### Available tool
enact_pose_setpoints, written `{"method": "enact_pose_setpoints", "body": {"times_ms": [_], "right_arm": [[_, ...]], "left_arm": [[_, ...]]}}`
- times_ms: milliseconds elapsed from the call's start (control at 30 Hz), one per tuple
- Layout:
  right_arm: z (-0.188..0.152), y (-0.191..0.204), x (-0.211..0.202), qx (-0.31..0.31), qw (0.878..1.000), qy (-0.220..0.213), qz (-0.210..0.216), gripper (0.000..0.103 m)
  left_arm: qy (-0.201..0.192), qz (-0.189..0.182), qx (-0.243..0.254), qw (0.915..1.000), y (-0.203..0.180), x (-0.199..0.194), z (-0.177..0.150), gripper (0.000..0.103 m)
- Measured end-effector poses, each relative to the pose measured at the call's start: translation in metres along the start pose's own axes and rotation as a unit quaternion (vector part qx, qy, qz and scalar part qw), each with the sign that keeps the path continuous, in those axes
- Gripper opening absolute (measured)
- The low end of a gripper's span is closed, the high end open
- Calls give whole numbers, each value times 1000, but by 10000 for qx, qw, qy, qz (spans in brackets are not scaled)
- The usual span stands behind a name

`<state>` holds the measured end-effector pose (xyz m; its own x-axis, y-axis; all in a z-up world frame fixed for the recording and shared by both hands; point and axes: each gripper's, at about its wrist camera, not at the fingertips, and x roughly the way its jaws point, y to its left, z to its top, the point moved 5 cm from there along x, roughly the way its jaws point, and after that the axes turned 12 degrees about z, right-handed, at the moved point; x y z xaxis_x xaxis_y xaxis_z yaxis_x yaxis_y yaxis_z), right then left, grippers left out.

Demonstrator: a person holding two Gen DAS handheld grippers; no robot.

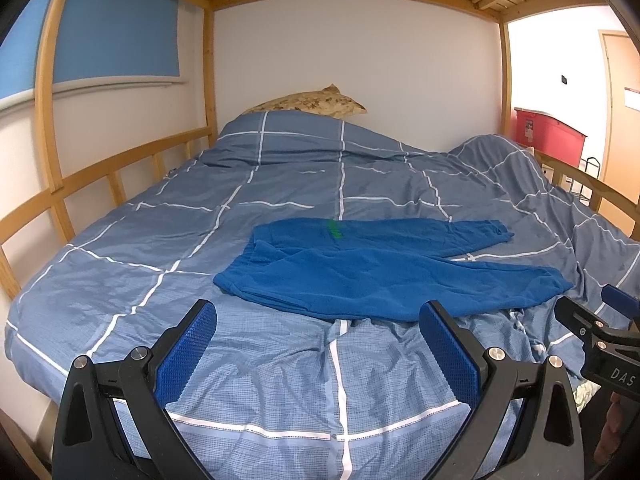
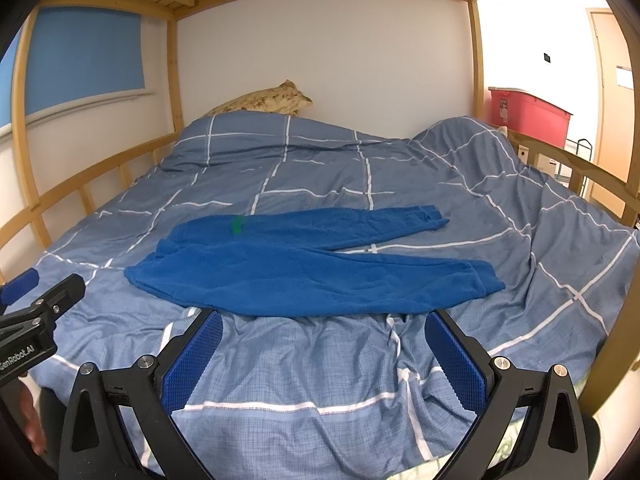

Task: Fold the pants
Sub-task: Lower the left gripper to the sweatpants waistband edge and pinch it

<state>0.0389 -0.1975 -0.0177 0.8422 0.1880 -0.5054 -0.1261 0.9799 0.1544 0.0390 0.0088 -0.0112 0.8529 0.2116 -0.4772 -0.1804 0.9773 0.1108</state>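
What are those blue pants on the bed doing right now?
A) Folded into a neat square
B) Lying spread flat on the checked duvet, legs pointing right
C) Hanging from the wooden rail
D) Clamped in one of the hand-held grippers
B: the blue pants lie spread out on the checked duvet, both legs stretching to the right, and the left hand-held gripper and right hand-held gripper are both open and short of the fabric.
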Motion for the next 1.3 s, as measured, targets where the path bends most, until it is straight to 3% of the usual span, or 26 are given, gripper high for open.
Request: {"method": "enact_pose_setpoints", "body": {"times_ms": [467,667,833,1167,1300], "right_arm": [[-6,0,7,-5,10000,64,0,103],[-11,2,24,15,9999,121,60,103],[-12,7,53,141,9996,201,160,103],[-26,7,130,892,9926,692,443,102],[-34,4,154,1161,9888,857,375,101]], "left_arm": [[71,45,-6,10000,3,6,-4,103],[72,290,114,9995,10,25,-8,103],[138,514,148,9985,23,56,-9,103],[640,316,194,9973,28,134,-5,99],[911,251,210,9953,26,165,-8,97]]}}
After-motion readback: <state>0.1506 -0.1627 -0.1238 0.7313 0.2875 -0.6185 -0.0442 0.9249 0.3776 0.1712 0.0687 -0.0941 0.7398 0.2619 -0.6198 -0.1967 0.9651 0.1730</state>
